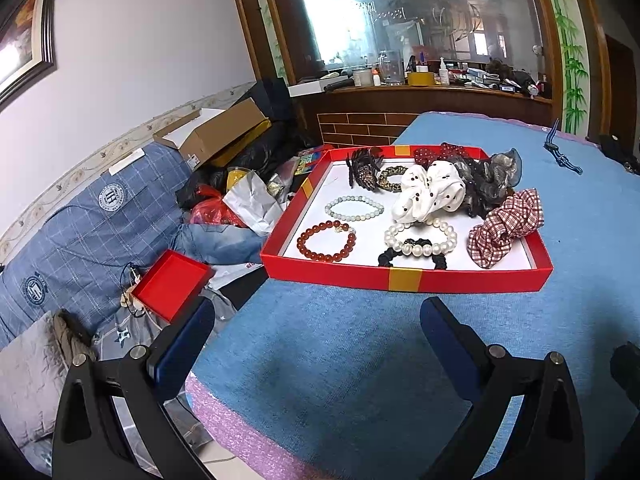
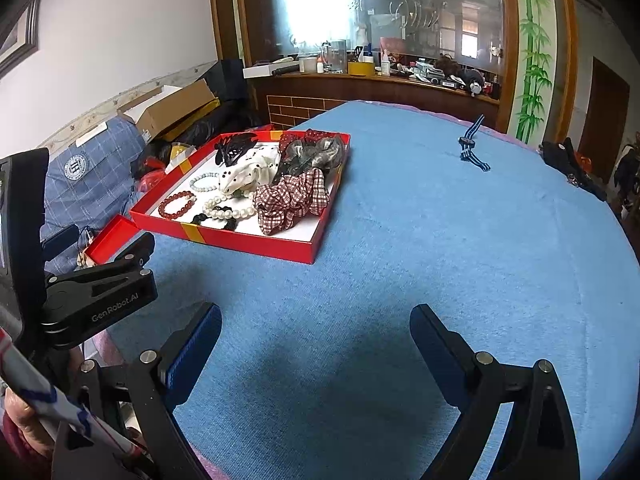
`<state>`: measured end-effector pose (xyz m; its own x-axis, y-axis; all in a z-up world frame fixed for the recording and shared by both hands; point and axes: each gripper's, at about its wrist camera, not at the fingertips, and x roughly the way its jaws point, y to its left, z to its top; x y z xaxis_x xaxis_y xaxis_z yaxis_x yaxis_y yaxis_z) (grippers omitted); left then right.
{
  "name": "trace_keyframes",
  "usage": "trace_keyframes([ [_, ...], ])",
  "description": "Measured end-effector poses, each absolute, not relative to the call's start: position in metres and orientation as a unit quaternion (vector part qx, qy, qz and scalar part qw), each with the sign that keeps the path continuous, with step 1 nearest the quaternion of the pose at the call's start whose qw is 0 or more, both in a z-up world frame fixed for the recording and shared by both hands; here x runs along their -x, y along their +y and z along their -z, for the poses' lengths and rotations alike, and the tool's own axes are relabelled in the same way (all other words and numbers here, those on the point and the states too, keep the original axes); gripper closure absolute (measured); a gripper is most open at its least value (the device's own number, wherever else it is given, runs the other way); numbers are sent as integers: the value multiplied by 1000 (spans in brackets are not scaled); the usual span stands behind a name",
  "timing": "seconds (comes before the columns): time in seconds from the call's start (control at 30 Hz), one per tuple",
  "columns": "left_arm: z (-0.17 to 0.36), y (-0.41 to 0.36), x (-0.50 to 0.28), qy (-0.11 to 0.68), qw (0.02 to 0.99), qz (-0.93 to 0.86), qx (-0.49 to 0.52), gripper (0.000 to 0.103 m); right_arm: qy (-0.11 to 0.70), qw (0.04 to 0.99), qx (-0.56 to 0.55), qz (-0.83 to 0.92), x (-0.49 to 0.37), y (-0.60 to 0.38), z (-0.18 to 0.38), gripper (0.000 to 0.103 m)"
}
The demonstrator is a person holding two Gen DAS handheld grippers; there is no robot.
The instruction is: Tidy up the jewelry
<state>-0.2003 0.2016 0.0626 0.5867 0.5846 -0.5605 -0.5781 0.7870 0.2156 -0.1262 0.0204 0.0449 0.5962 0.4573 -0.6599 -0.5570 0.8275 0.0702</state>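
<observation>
A red tray (image 1: 404, 280) (image 2: 240, 242) sits on the blue table (image 1: 340, 360) (image 2: 400, 240). It holds a red bead bracelet (image 1: 326, 241) (image 2: 176, 204), a pale green bracelet (image 1: 354, 208), a pearl bracelet (image 1: 420, 236) (image 2: 228, 208), a black hair tie (image 1: 412, 258), a black claw clip (image 1: 362, 168), a white dotted scrunchie (image 1: 428, 194) (image 2: 248, 172), a checked scrunchie (image 1: 506, 224) (image 2: 292, 200) and dark scrunchies (image 1: 492, 180). My left gripper (image 1: 318, 324) is open and empty, short of the tray's front edge. My right gripper (image 2: 316, 328) is open and empty over bare cloth. The left gripper's body (image 2: 92, 292) shows in the right wrist view.
A blue striped band (image 1: 560, 152) (image 2: 472, 148) lies far right on the table. A small red lid (image 1: 172, 290) (image 2: 108, 240) lies off the table's left edge on a cluttered blue sofa (image 1: 80, 232). A wooden counter with bottles (image 1: 420, 88) stands behind.
</observation>
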Motion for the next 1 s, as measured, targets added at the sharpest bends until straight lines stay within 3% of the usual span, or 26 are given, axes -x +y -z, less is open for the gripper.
trace_keyframes([
  [1.0, -60, 200, 201, 318, 891, -325, -11, 1, 355, 888, 70, -283, 124, 21, -41, 5],
])
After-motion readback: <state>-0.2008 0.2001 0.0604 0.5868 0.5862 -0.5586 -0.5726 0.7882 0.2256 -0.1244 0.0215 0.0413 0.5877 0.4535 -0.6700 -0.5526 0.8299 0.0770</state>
